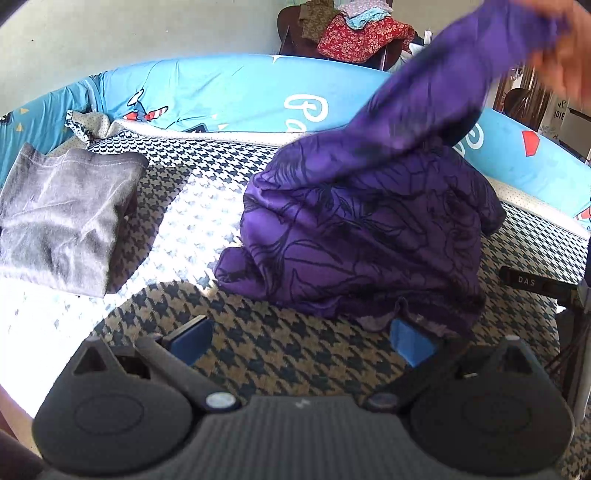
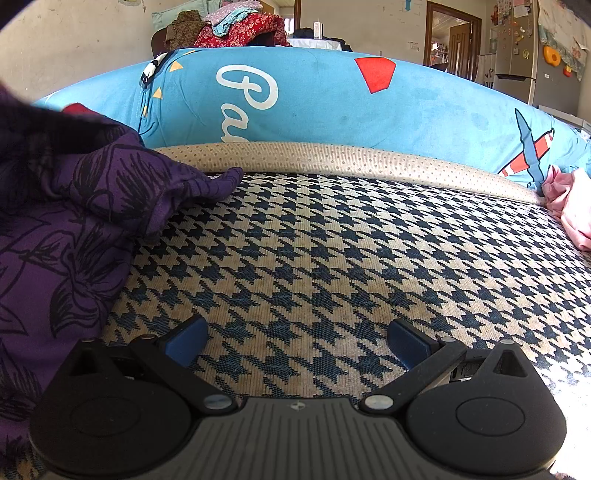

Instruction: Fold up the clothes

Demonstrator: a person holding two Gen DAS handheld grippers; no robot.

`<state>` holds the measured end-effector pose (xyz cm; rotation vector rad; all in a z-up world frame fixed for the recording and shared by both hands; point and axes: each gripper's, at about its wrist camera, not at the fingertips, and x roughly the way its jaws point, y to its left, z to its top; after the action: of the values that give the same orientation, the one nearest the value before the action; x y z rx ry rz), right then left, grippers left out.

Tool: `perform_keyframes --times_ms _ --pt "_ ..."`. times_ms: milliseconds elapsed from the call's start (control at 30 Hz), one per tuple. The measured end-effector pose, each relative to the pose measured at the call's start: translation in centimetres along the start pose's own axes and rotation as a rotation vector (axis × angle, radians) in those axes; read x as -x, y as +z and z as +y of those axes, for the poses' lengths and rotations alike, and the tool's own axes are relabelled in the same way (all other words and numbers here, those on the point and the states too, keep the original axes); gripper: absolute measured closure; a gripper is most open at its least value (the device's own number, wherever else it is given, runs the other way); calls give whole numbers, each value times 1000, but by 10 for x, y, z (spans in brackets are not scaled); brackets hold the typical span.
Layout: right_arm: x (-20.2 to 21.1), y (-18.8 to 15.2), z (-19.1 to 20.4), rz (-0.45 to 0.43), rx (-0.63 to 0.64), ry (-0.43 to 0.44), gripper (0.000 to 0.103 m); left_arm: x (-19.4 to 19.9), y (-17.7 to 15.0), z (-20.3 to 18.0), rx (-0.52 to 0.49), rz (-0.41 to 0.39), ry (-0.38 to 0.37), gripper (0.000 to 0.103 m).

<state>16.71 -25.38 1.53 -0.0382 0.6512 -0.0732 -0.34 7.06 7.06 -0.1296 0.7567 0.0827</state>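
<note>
My left hand-held gripper is spread wide and grasps nothing, one pad touching the hem of the purple flowered garment, which is heaped on the houndstooth bed. My right hand-held gripper gapes empty over bare cover beside it. A blurred hand lifts the purple cloth's top, so I judge it unfolded. The grey garment lies folded to the left; a pink one waits crumpled. Beyond, the blue bolster and piled clothes.
</note>
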Motion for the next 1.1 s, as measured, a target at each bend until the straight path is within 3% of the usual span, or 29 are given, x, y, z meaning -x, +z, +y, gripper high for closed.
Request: perform_keyframes --times_ms 233,367,900,1100 --pt "0 0 0 0 0 0 0 11 1 3 12 -47 -43 0" --pt "0 0 0 0 0 0 0 9 1 0 16 -28 -85 0" --pt "0 0 0 0 1 0 0 10 -8 -30 -73 -25 -90 0" --pt "0 1 0 0 1 -1 0 10 -9 -48 -86 14 -70 0"
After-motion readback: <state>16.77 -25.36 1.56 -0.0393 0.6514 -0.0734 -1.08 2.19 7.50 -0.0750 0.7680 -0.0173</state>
